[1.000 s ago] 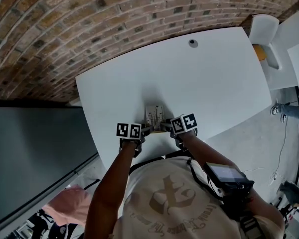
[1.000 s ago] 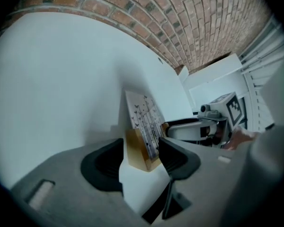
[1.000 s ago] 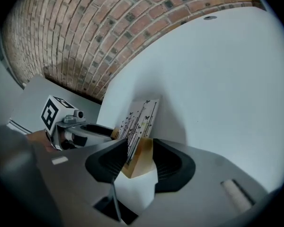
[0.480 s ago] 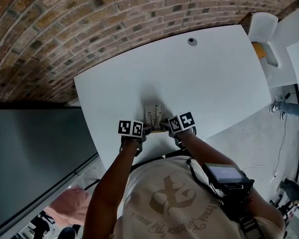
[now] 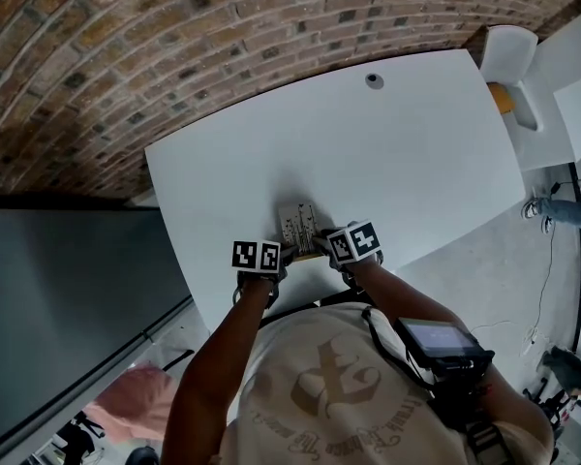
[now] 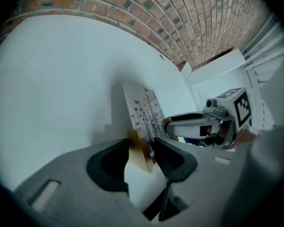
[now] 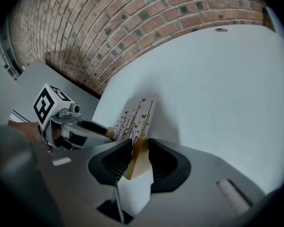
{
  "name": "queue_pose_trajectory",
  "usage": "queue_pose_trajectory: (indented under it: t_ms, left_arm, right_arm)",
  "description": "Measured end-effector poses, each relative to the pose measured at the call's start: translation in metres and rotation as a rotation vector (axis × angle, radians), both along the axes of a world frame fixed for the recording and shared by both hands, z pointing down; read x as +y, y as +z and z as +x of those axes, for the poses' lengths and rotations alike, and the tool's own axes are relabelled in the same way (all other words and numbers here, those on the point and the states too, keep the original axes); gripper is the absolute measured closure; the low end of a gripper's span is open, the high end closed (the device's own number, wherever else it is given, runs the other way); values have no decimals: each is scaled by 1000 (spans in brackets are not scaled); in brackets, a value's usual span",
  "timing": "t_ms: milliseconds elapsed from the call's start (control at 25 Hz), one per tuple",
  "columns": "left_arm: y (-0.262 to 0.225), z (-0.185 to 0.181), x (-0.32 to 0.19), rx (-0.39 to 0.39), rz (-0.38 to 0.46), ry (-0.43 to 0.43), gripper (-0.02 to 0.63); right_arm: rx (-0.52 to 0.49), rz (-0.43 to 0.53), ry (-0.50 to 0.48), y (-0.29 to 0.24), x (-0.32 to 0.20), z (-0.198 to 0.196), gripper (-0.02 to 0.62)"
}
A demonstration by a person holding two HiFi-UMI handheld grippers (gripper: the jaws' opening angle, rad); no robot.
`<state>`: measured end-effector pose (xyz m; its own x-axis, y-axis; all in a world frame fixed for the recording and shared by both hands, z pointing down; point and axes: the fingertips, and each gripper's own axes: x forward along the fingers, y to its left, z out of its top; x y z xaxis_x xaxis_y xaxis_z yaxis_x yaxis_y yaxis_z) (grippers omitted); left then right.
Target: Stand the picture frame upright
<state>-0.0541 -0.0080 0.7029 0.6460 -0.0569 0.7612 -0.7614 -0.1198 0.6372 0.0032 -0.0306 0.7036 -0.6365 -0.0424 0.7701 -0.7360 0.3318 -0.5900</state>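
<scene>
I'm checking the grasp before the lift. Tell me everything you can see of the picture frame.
The picture frame is a small rectangle with a light wooden border around a white print of black butterflies and thin lines. It lies low on the white table, not yet upright. The left gripper and right gripper, whose jaws have just been closing, pinch its near wooden edge at either end.

Hidden and unreadable
Your arms (image 5: pixel 223 347) cover part of the table's (image 5: pixel 387 163) near edge; the picture frame's (image 5: pixel 298 229) near edge is hidden, its print too small to read.
</scene>
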Motion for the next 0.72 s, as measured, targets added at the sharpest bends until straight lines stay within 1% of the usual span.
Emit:
queue_pose_trajectory:
  t_ms: [160, 360, 640, 720]
  left_arm:
    - [-5, -3, 4, -9, 45, 28, 445]
    - [-10, -11, 12, -2, 83, 35, 465]
    - [-19, -29, 15, 0, 143, 25, 476]
    - [-23, -36, 14, -1, 169, 20, 477]
  right_arm:
    - [-7, 69, -17, -11, 1, -4, 480]
    - [20, 98, -1, -13, 8, -5, 499]
    - [-17, 124, 29, -29, 16, -27, 508]
    - [-7, 153, 34, -33, 14, -31, 509]
